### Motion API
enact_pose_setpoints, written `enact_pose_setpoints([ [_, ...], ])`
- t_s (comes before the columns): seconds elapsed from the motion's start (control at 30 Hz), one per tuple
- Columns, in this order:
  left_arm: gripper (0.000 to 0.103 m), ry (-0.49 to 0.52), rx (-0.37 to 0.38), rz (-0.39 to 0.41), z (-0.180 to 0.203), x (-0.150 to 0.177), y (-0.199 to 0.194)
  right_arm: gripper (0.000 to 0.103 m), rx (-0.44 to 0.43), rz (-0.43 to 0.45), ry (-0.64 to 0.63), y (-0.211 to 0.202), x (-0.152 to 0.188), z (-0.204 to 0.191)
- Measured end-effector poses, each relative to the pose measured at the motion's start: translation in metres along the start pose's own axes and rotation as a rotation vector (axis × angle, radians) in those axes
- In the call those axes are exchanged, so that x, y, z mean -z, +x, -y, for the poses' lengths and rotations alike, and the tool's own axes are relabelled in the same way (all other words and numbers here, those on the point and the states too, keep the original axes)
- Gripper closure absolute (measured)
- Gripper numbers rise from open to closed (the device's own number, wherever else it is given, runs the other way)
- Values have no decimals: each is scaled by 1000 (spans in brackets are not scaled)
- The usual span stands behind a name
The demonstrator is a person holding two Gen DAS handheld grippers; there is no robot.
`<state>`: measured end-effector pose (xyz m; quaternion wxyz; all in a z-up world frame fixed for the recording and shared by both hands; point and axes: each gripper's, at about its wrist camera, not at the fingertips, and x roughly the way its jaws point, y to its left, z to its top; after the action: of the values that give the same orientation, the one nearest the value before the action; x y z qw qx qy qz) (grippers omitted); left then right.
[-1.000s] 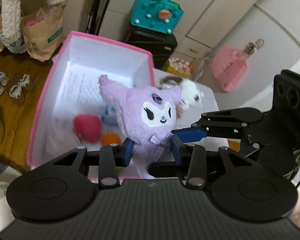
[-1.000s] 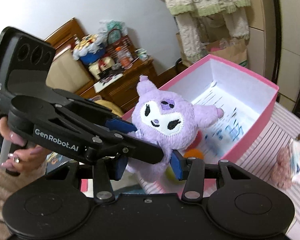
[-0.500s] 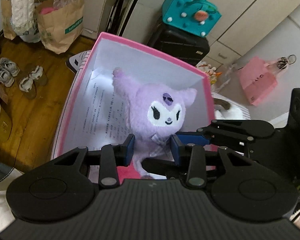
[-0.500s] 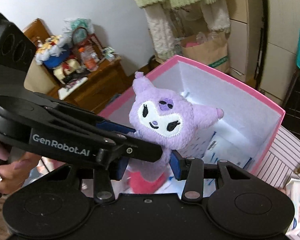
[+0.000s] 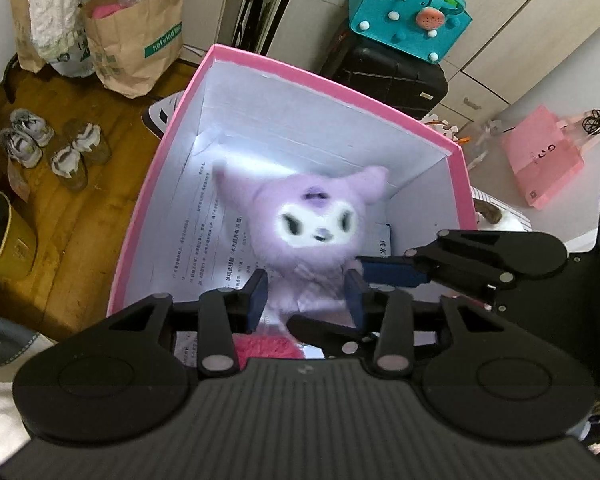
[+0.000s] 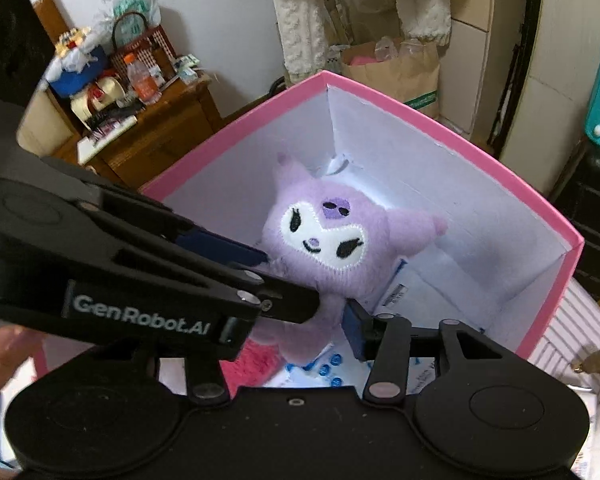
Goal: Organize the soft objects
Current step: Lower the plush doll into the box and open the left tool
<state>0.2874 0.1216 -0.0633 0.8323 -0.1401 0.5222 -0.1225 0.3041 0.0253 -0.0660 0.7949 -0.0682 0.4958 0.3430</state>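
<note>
A purple plush (image 5: 312, 232) with a white face hangs low inside the pink box (image 5: 300, 72), over printed paper on the box floor. The left gripper (image 5: 305, 302) has its blue pads either side of the plush's body; its jaws are opening and the plush looks blurred. In the right wrist view the plush (image 6: 324, 240) sits between the right gripper's (image 6: 296, 332) pads, whose jaws are also opening; the left one is hidden behind the left gripper's fingers (image 6: 180, 280). The right gripper's fingers (image 5: 480, 256) reach in from the right. A fluffy pink-red ball (image 5: 260, 346) lies below the plush.
The box (image 6: 460, 128) stands on a striped cloth (image 6: 572, 336). Beyond it are paper bags (image 5: 136, 40), a black suitcase (image 5: 392, 76) under a teal bag (image 5: 408, 16), a pink bag (image 5: 540, 156), shoes (image 5: 52, 144) and a cluttered wooden cabinet (image 6: 148, 128). A brown-white toy (image 5: 496, 216) lies right of the box.
Both grippers have carried the plush forward and down, from above the box rim to deep inside it. Both pairs of jaws now stand wider around its body.
</note>
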Motion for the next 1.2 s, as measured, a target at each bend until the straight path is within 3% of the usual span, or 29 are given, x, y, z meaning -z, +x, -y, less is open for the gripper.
enact_pose_setpoints([
  [0.13,48,57,-45,48,10,6,-12,38,59,-1,-38,-1,3,-4],
  [0.63,46,263,-126,152,43,52,-98,38,43,124,-122,-82,47,-26],
  [1.2,43,429,-148,155,87,130,-167,38,6,210,-205,-175,102,-63],
])
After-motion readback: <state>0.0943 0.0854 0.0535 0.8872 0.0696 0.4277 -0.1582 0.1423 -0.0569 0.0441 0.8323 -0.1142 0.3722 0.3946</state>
